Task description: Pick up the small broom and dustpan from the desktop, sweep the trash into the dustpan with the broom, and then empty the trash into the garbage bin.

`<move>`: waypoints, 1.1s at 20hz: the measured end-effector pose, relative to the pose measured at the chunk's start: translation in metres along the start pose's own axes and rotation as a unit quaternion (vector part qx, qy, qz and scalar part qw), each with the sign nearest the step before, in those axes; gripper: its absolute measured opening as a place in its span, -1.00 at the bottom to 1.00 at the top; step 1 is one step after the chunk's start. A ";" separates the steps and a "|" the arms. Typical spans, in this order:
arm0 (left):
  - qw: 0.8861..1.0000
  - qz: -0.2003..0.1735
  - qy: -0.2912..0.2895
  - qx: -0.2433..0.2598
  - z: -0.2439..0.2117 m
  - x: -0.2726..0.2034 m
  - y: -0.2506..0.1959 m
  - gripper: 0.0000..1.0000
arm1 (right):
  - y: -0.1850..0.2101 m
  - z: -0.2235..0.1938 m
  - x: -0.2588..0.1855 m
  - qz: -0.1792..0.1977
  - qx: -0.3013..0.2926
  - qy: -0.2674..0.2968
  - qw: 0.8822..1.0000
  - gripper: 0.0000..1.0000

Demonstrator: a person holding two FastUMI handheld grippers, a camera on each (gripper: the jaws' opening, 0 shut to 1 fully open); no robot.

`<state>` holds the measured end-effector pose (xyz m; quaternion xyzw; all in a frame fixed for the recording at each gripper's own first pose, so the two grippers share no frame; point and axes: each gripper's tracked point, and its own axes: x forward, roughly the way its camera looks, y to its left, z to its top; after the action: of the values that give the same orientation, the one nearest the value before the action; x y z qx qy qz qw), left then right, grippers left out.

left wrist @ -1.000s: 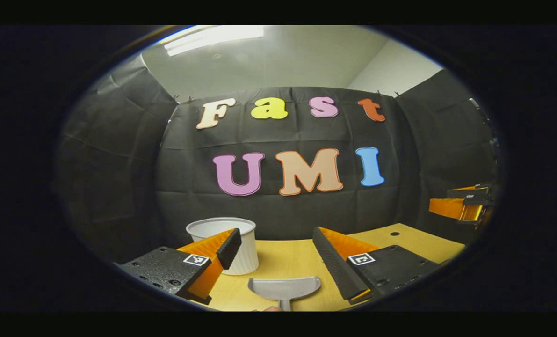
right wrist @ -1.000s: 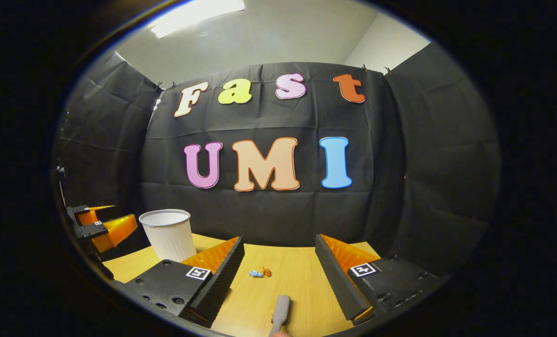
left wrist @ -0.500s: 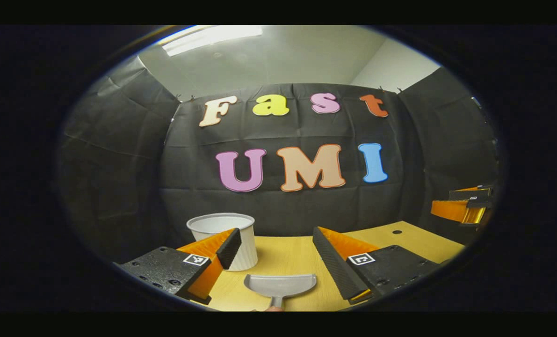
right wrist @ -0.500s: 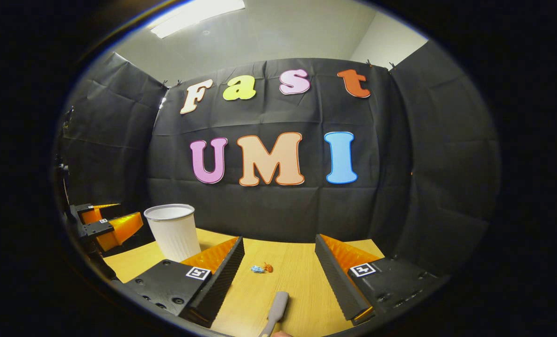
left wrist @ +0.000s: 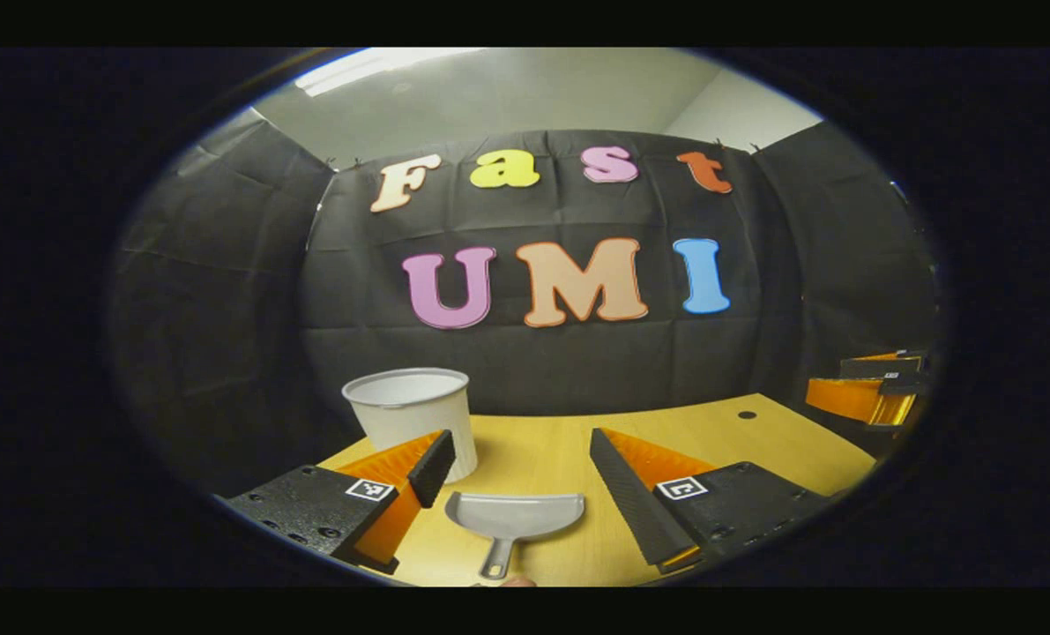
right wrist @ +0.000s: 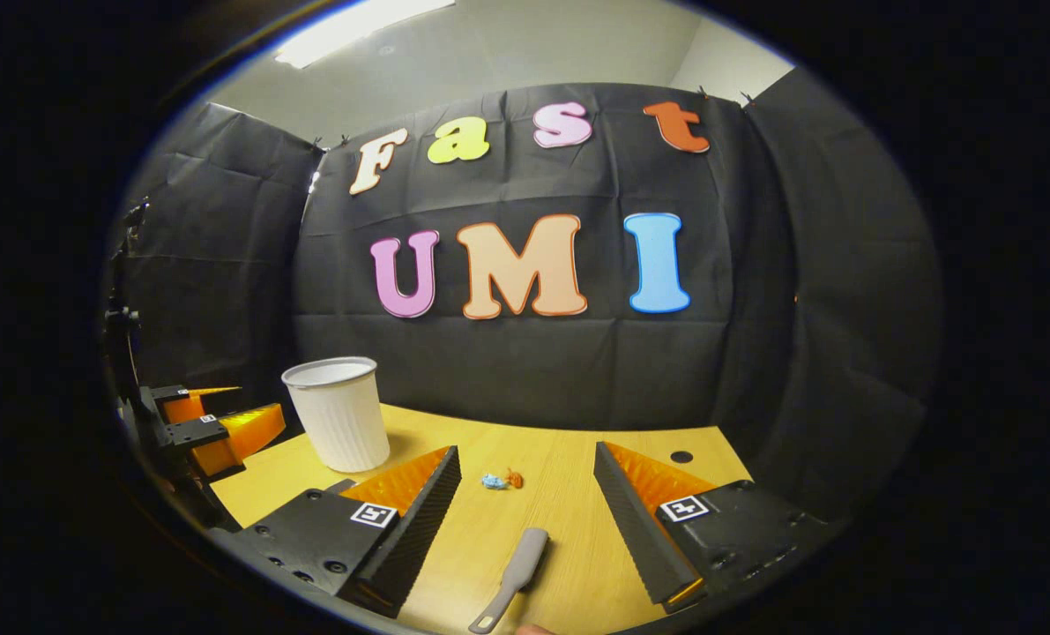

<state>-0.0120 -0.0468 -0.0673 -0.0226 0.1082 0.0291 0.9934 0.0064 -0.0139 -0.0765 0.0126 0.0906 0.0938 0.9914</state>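
On the desktop (right wrist: 577, 494): one dustpan (left wrist: 514, 516), one broom (right wrist: 514, 578), two trash bits (right wrist: 502, 480), one bin (right wrist: 339, 425); both hand-held grippers (left wrist: 516, 476) (right wrist: 525, 507) released.

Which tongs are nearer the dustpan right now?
Left. The left tongs hang open just above the dustpan; the right tongs are off to its right, over the broom.

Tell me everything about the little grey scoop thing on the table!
The dustpan is small, grey and looks like smooth plastic. It has a wide, shallow pan with a raised rim and a thin handle with a hole at its end. It lies flat on the wooden table, handle toward the camera, in front of the white bin. The left gripper has its jaws open either side, not touching it.
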 end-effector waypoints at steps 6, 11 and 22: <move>0.995 -0.005 0.098 -0.025 -0.067 0.018 0.010 0.85 | 0.007 -0.057 0.027 -0.008 -0.001 0.084 0.996 0.84; 0.985 -0.013 0.171 0.000 -0.128 0.025 0.014 0.86 | 0.013 -0.116 0.047 -0.011 -0.004 0.155 0.988 0.85; 0.940 -0.033 0.340 0.019 -0.245 0.011 0.014 0.88 | 0.011 -0.240 0.050 -0.025 -0.036 0.313 0.949 0.85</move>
<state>-0.0547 -0.0446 -0.3097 -0.0161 0.4391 -0.0157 0.8982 0.0094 0.0086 -0.3211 -0.0552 0.3932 0.0711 0.9150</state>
